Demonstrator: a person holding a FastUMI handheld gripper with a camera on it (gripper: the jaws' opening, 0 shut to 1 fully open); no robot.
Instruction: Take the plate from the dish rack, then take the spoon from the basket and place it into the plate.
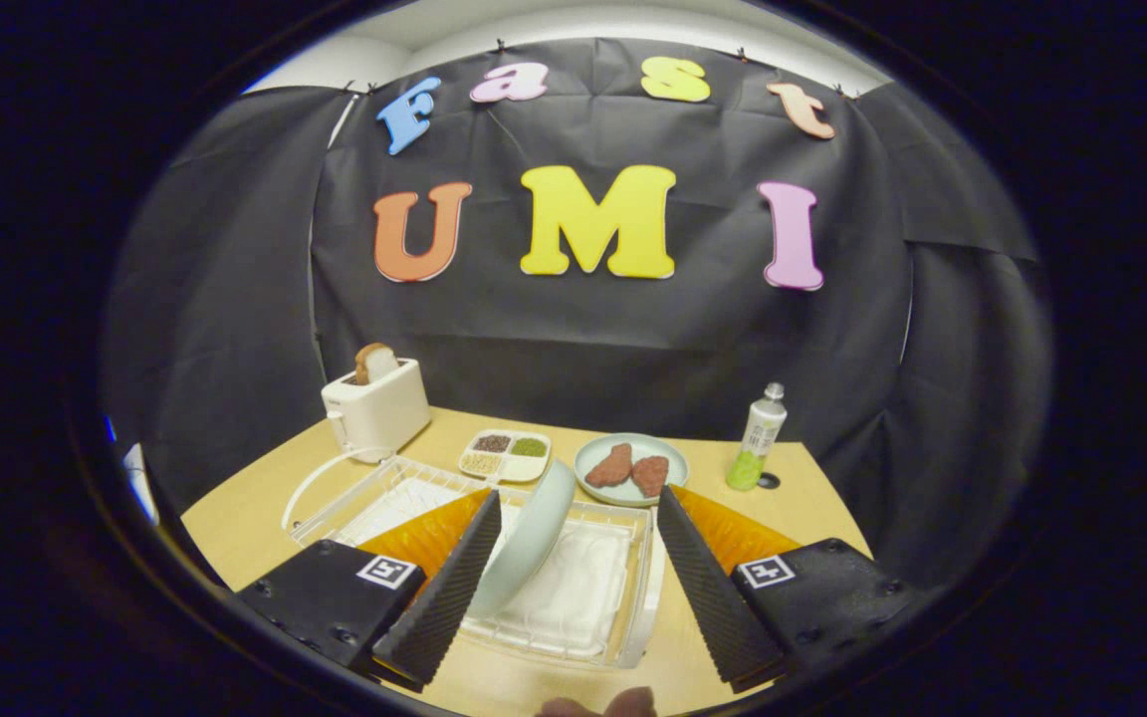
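Gripper view, and here we are above the near edge of the table (812, 478). The gripper (573, 523) has its fingers spread wide, holding nothing. The plate (524, 543) stands on edge in the dish rack (633, 597), tilted, its rim running from low near the left finger up and away toward the rack's far side. It lies between the fingers but well over to the left: its lower rim sits just beside the left finger (449, 588), perhaps touching, which cannot be settled from here. The right finger (713, 588) stands well apart from it, with bare rack between.

That's the relation that counts. The plate's long edge runs roughly along the fingers' own direction, so a close should pinch it across its thin wall. My read is that the gripper wants a nudge leftward to centre the rim first.

Further back, a toaster (379, 406) with a bread slice sits at the far left corner. A divided tray (506, 454) and a dish of meat (630, 468) lie beyond the rack, and a bottle (758, 438) stands toward the far right. I can't pick out the spoon or its basket.
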